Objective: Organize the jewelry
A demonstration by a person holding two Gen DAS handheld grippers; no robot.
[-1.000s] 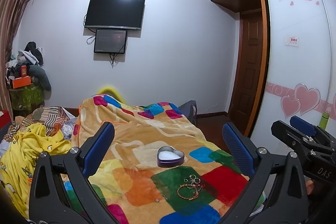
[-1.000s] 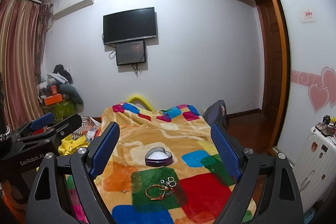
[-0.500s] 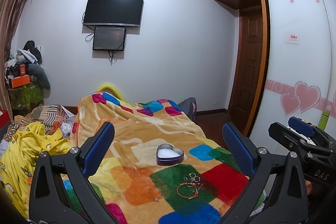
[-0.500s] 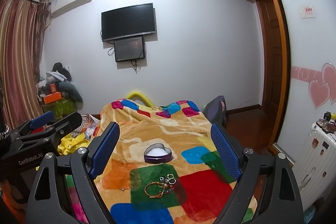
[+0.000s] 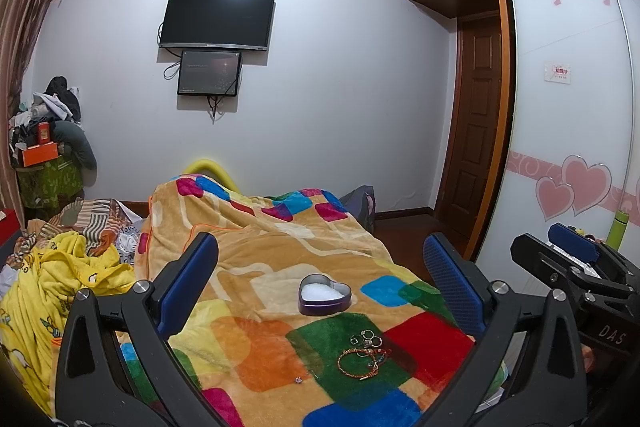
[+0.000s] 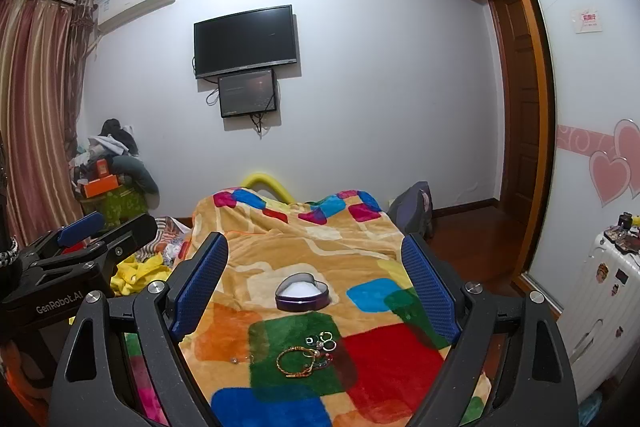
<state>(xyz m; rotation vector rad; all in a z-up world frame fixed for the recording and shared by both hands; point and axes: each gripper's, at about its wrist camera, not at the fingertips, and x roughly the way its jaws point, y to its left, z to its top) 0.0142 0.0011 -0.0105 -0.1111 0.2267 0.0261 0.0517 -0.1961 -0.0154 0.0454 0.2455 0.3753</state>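
Where fleece blanket point(image 5: 280, 267) spreads, heart-shaped tin point(image 5: 324, 295).

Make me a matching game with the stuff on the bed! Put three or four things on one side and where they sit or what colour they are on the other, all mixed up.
Things:
1. heart-shaped tin
2. bracelet
3. rings
4. small stud

Descriptions:
A. a little cluster between the tin and the bracelet
B. purple outside, white inside
C. alone, apart from the rest, on the side of the left gripper
D. a gold and red loop on the green patch of the blanket

Pairs: 1-B, 2-D, 3-A, 4-C
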